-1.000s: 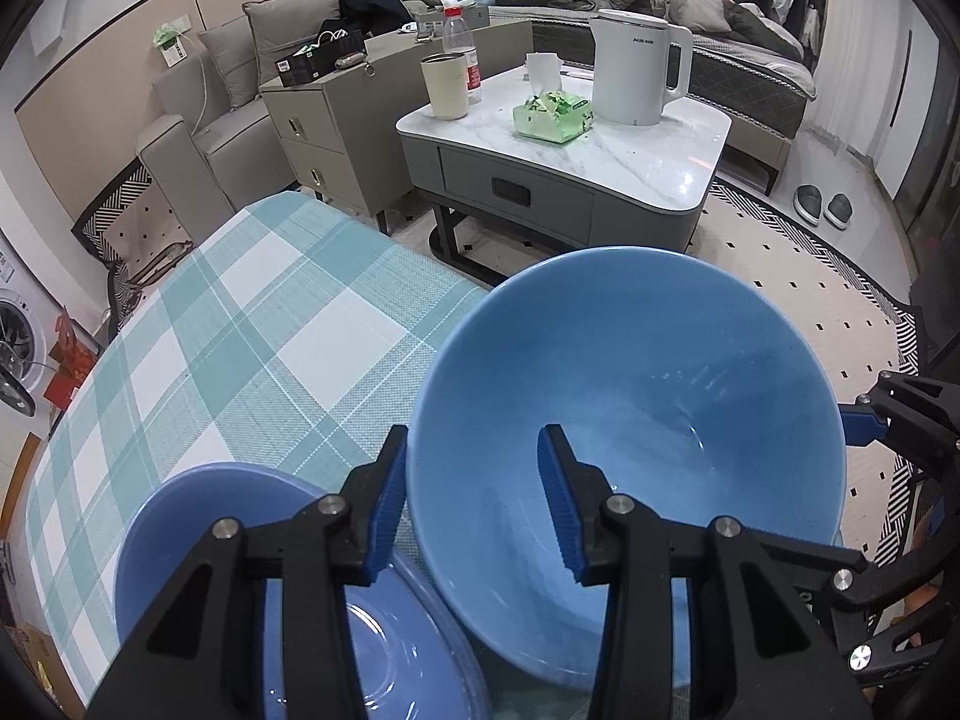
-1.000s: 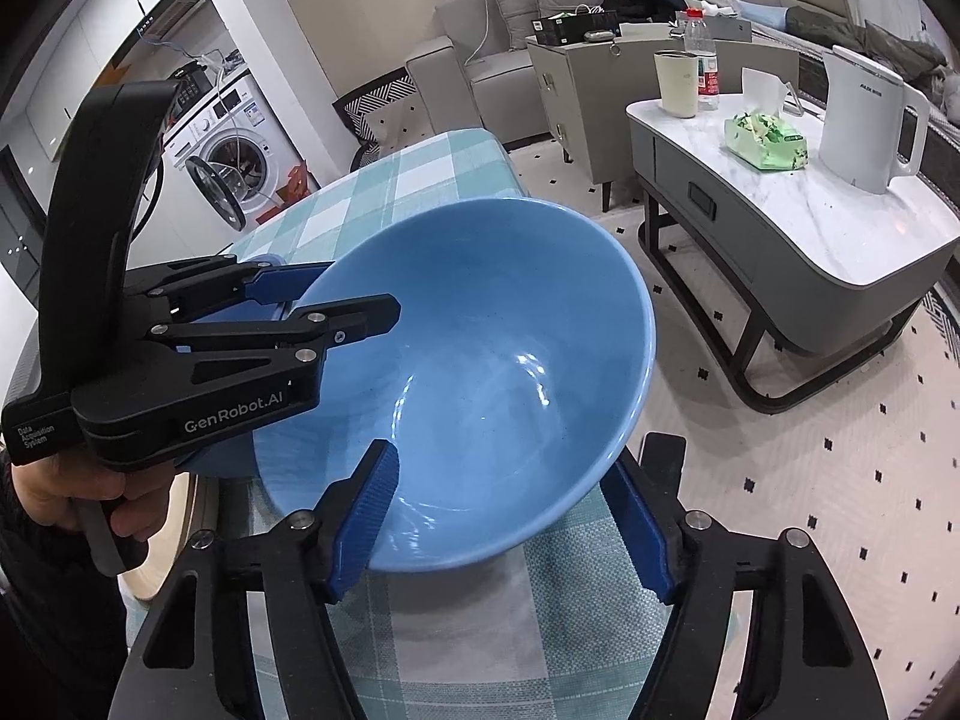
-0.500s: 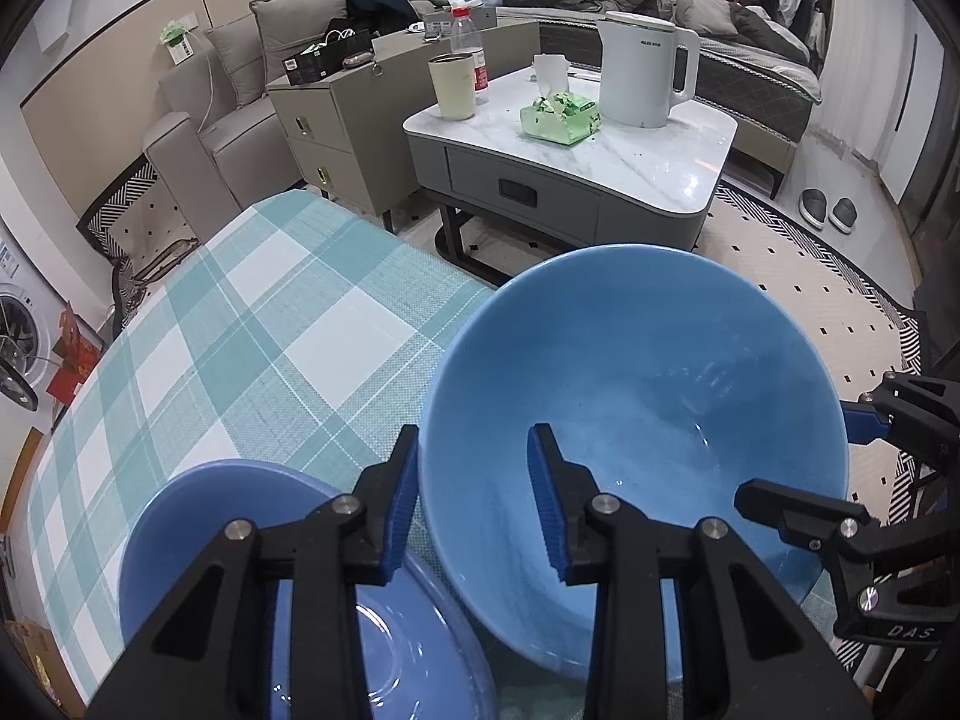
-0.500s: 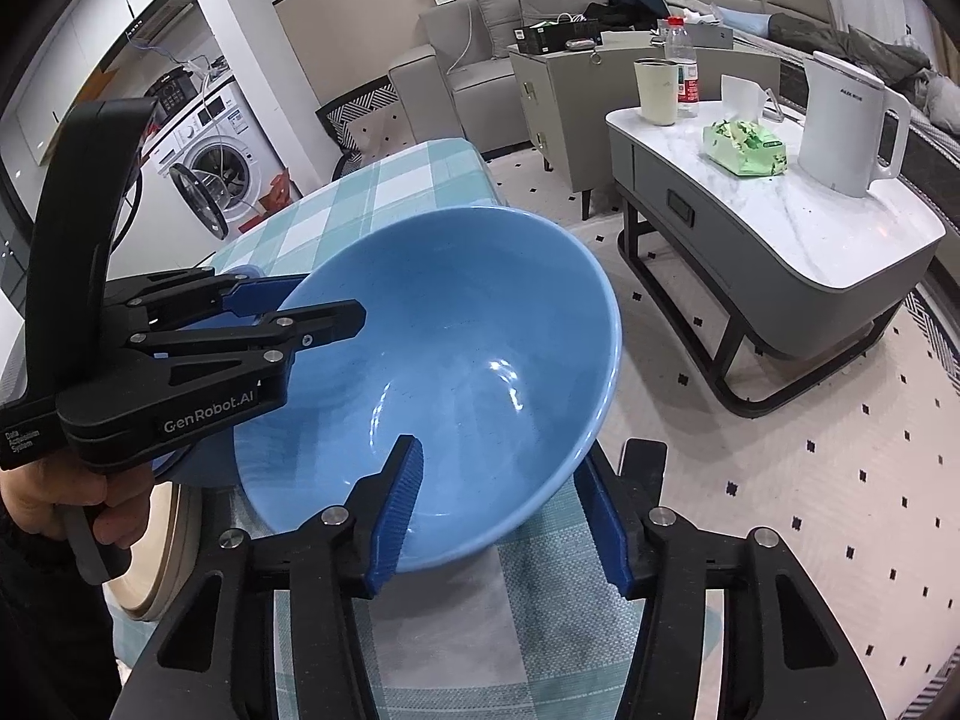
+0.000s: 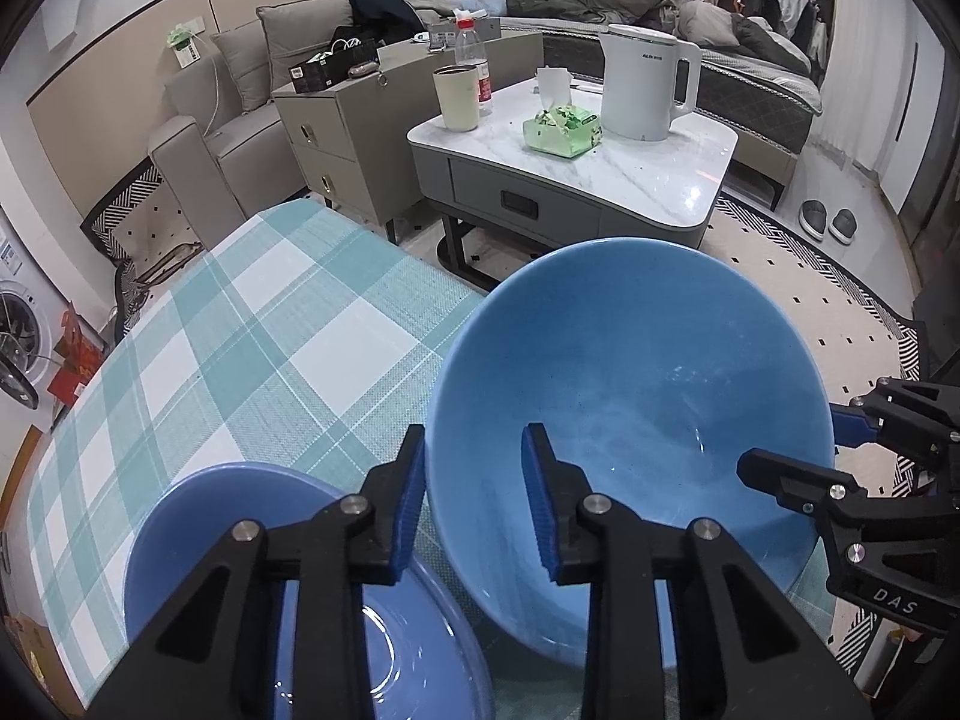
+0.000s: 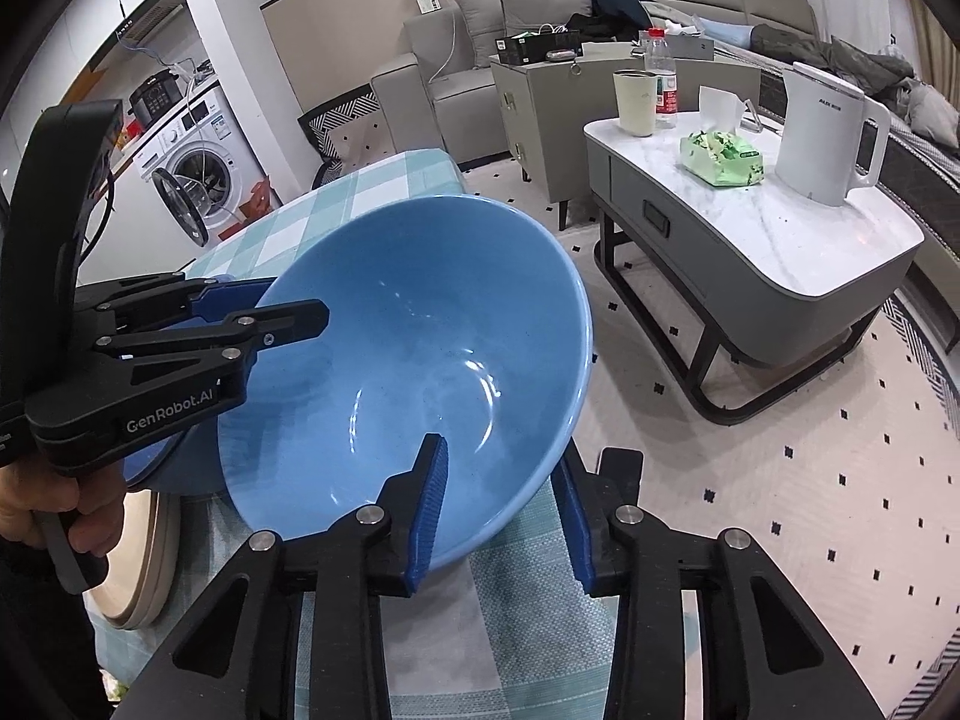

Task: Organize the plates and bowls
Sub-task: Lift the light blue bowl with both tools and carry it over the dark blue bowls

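Note:
A large blue bowl [image 5: 630, 420] is held tilted above the checked table [image 5: 240, 348]; it also shows in the right wrist view [image 6: 420, 372]. My left gripper [image 5: 474, 504] straddles the bowl's near-left rim, one pad inside and one outside. My right gripper [image 6: 501, 510] straddles its rim on the opposite side the same way; I cannot tell whether either set of pads presses the rim. A second blue bowl [image 5: 240, 540] sits on the table below my left gripper.
A beige plate [image 6: 144, 564] lies at the table's left edge in the right wrist view. Beyond the table stand a marble coffee table [image 5: 600, 180] with a white kettle [image 5: 642, 90], a cup and tissues, a cabinet and a sofa.
Both grippers have narrowed around the bowl's rim. The bowl has tilted more toward the left and moved slightly with them.

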`<state>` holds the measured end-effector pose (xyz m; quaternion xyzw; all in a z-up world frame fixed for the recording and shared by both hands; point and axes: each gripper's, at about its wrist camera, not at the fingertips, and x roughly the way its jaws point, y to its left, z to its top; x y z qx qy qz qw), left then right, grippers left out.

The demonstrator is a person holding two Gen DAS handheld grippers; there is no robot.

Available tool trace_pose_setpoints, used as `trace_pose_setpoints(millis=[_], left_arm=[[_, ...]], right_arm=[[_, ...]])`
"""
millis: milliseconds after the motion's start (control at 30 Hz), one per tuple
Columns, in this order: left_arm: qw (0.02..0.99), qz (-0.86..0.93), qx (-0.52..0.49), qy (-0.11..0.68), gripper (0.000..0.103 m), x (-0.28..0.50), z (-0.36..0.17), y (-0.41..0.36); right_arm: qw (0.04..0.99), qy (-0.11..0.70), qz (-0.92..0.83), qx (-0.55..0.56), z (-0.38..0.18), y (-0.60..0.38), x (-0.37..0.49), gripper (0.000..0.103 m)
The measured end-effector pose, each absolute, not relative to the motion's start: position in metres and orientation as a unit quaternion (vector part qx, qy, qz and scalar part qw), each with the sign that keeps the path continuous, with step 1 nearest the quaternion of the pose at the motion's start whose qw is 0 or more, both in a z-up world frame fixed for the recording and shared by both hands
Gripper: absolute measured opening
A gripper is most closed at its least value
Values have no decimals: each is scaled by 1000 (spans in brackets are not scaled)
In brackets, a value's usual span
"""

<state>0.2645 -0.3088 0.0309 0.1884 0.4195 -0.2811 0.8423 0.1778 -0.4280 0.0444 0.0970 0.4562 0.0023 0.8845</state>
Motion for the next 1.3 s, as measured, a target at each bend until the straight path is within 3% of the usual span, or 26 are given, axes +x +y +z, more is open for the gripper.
trace_pose_setpoints(millis=[1300], left_arm=[[859,-293,155,391,29,244,64,-296]], right_arm=[[907,409,-19,100,74,-421,156,33]])
